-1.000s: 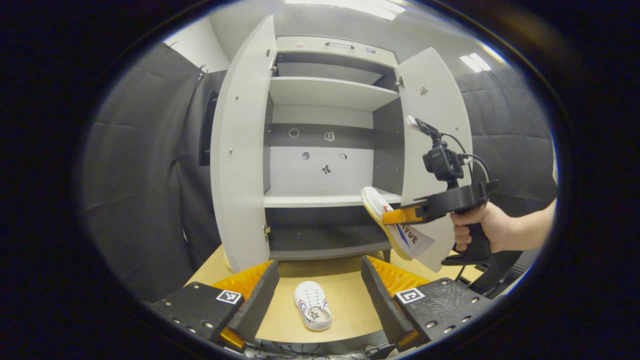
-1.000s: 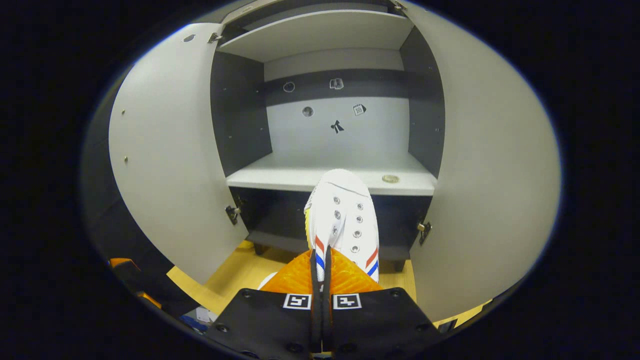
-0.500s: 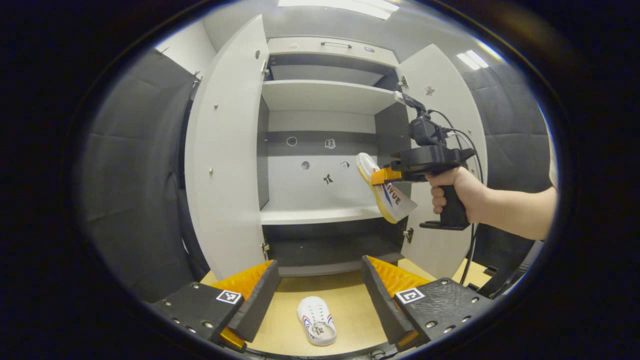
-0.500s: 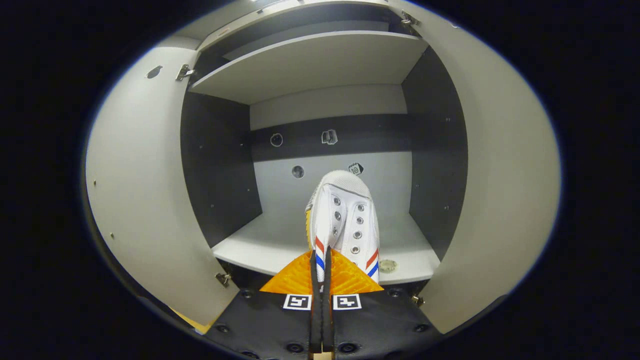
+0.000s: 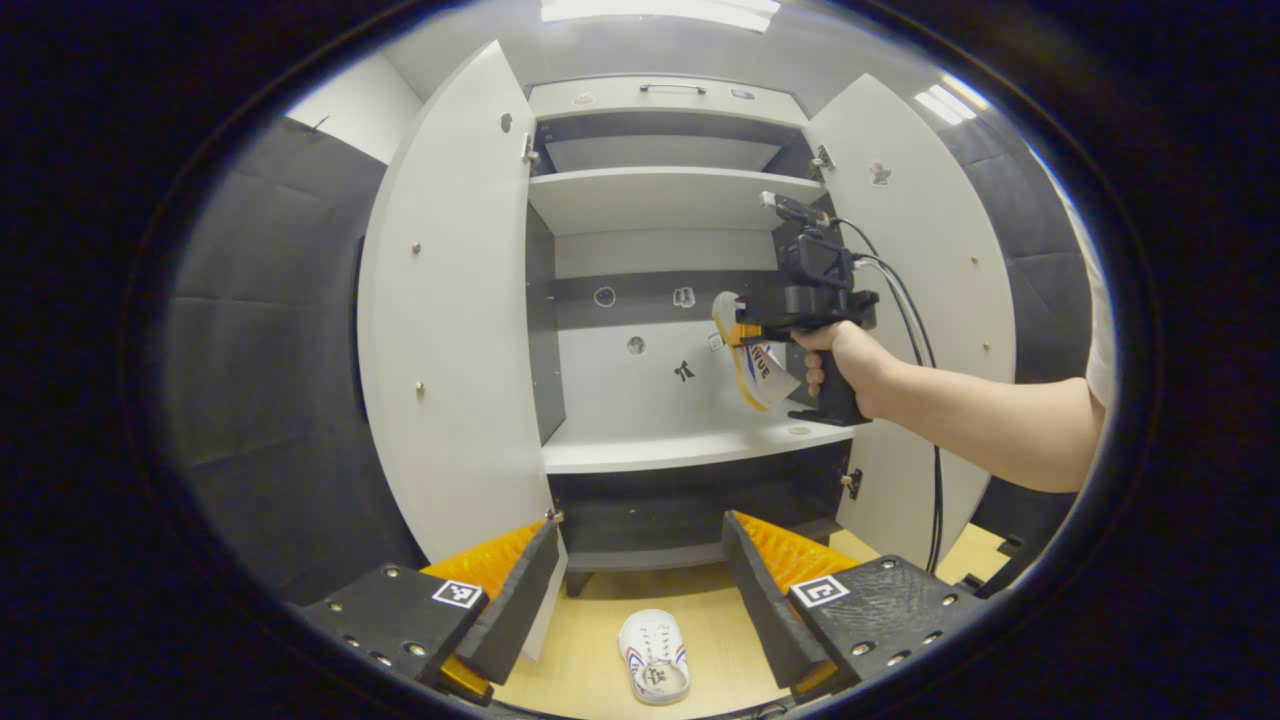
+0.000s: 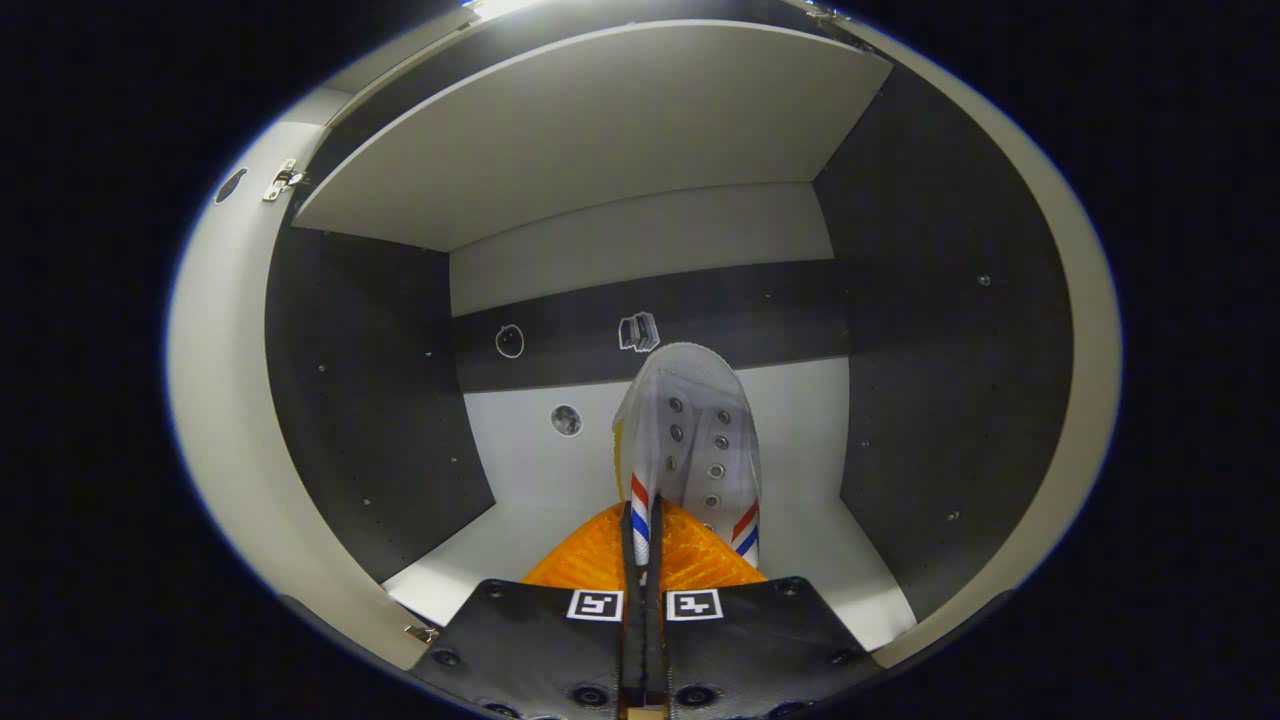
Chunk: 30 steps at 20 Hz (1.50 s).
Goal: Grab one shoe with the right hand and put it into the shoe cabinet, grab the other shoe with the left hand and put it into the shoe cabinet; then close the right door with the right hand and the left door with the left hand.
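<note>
right claw clenched on a shoe, now pushed deeper into the cabinet than a second ago, shoe held above the shelf. release looks near. left claw spread, empty; other shoe lies just below it.

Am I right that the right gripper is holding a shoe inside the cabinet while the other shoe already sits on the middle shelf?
Not quite. The other shoe lies on the wooden floor in front of the cabinet, as the left gripper view shows. The rest holds: the right gripper is shut on its shoe inside the cabinet.
</note>
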Motion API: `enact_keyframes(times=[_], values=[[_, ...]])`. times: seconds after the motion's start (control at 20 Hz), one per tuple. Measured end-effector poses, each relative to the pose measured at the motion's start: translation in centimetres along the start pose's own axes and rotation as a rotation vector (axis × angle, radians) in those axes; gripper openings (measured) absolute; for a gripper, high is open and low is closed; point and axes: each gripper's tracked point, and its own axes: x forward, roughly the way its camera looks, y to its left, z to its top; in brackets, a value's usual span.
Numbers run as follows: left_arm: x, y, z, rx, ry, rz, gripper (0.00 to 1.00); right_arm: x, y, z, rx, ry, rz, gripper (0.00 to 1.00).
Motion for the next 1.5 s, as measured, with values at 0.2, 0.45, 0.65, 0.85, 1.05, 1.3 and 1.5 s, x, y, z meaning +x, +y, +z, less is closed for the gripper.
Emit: enact_keyframes(times=[0.2,0.45,0.65,0.85,1.05,1.3,1.5], values=[[-0.2,0.8,0.1,-0.031,0.011,0.055,0.94,3.2,-0.5,-1.2,0.001,0.027,-0.012,0.02],[-1.3,2.3,-0.5,-0.055,0.055,0.159,0.94,6.5,-0.9,-3.2,0.019,0.074,-0.020,0.02],[-1.9,2.6,-1.2,-0.063,0.091,0.235,0.94,8.3,-0.9,-5.1,0.064,0.130,-0.018,0.02],[-2.3,2.0,-2.6,-0.089,0.132,0.283,0.94,9.3,-0.9,-6.1,0.082,0.135,-0.018,0.13],[-2.7,1.9,-3.7,-0.117,0.138,0.278,0.94,8.2,0.1,-5.2,0.074,0.106,-0.003,0.29],[-1.4,3.0,-5.8,-0.108,0.153,0.137,0.95,2.3,-0.5,-4.8,-0.057,0.076,-0.070,0.98],[-0.7,4.0,-7.5,-0.077,0.169,-0.039,0.94,-5.1,-0.4,-5.0,-0.061,0.041,-0.124,0.98]])
